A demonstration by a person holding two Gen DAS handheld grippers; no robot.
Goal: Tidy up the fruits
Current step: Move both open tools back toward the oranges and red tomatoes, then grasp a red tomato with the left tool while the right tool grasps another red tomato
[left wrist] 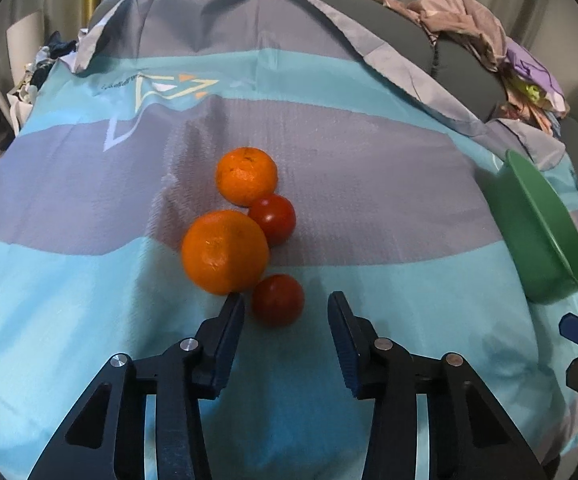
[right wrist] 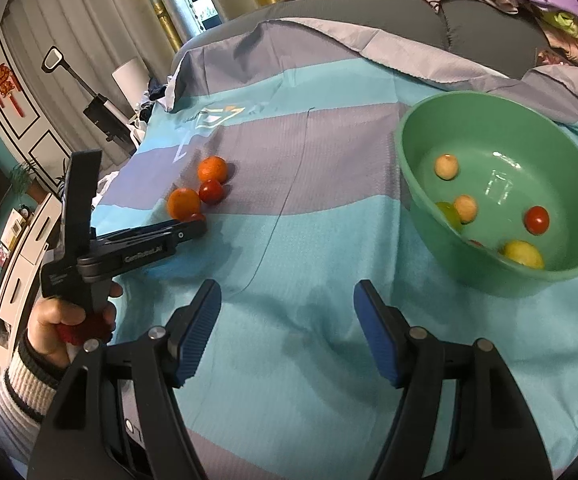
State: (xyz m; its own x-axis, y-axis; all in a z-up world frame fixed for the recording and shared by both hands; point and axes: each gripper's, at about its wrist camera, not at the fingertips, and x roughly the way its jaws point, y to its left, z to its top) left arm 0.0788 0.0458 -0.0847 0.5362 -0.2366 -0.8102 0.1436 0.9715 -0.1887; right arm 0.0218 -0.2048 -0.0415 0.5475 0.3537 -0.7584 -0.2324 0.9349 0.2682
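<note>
Two oranges, a near one [left wrist: 225, 252] and a far one [left wrist: 246, 175], lie with two small red tomatoes, near [left wrist: 278, 300] and far [left wrist: 273, 218], in a cluster on the striped cloth. My left gripper [left wrist: 286, 306] is open, its fingertips just short of the near tomato, left fingertip by the near orange. The green bowl [right wrist: 417, 200] holds several small fruits, among them a red tomato [right wrist: 537, 219]. My right gripper [right wrist: 287, 300] is open and empty, over the cloth left of the bowl. The cluster [right wrist: 201, 194] and left gripper [right wrist: 193, 229] show in the right wrist view.
The blue and grey cloth [left wrist: 369, 184] covers a grey cushion. A pile of clothes [left wrist: 489, 40] lies at the back right. The bowl [left wrist: 545, 240] sits at the cloth's right edge. Furniture and a lamp stand left of the cloth [right wrist: 69, 92].
</note>
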